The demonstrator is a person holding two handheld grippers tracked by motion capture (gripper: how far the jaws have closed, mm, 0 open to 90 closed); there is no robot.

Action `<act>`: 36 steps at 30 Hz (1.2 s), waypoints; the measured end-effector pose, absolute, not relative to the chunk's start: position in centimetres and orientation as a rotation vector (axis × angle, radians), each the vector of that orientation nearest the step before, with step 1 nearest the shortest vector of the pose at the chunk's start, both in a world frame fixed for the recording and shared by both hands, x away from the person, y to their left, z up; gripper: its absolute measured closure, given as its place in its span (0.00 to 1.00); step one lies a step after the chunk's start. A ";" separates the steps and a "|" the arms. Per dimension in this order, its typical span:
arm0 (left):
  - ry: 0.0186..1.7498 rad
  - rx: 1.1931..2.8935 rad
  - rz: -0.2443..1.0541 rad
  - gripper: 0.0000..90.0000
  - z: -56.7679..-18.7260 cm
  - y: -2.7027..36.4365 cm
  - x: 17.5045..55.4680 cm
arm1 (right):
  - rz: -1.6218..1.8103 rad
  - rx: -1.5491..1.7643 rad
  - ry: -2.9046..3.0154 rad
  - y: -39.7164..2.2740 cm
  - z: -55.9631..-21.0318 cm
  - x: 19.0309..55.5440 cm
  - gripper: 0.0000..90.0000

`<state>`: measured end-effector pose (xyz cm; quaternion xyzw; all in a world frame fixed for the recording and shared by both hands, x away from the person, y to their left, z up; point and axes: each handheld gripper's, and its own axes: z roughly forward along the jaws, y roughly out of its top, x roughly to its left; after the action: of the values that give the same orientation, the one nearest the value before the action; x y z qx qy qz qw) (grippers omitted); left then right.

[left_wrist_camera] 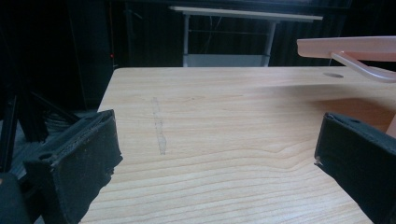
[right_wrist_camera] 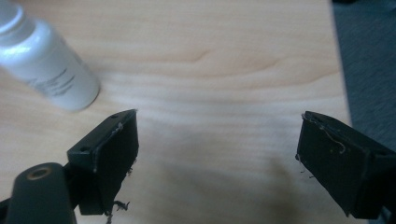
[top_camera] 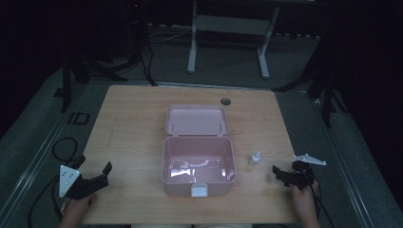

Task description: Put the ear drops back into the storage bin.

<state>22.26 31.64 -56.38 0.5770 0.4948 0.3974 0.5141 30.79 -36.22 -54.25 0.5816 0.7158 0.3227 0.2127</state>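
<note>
**Small white bottle waiting beside the open pink box**

Black padded jaws of the right gripper (right_wrist_camera: 217, 154) are standing spread wide over bare wood, pinching nothing, with frayed threads hanging from the pads. Just ahead and to one side of them, the small white bottle (right_wrist_camera: 44, 58) is standing upright on the wooden table (top_camera: 133, 118), near the right wall of the pink box (top_camera: 198, 164) but apart from it. The bottle is looking like smooth, glossy plastic with a rounded body, faint print and a narrower cap; it is probably going to be light, fairly stiff, slippery and quick to tip. Closing across the middle of the body, below the cap, is looking like the safest hold.

The left gripper (top_camera: 93, 176) is resting well apart at the table's near left corner, its jaws also spread and empty. The box is sitting open, its lid (top_camera: 196, 119) folded back flat, its glossy inside reflecting light, a white latch (top_camera: 199, 191) at its front.
</note>
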 end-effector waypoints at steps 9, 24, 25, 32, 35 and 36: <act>1.187 1.387 0.951 0.00 -56.4 31.7 22.2 | 0.712 1.703 2.149 -36.3 -53.6 30.8 0.14; 1.188 1.386 0.949 0.00 -56.4 31.7 22.2 | 0.437 1.648 2.526 -36.0 -52.3 31.0 0.14; 1.188 1.387 0.950 0.00 -56.4 31.7 22.2 | 0.408 1.642 2.547 -35.9 -52.3 31.0 0.14; 1.188 1.386 0.949 0.00 -56.4 31.7 22.2 | 0.264 1.612 2.672 -35.4 -52.1 31.1 0.13; 1.189 1.383 0.945 0.00 -56.4 31.7 22.2 | 0.202 1.547 2.716 -35.2 -51.8 31.3 0.14; 1.189 1.382 0.944 0.00 -56.4 31.7 22.3 | 0.166 1.523 2.737 -35.0 -51.6 31.3 0.14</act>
<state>22.26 31.75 -56.39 0.5759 0.4956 0.3933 0.5177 31.30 -34.97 -51.62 0.4856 0.8726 0.0530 0.0027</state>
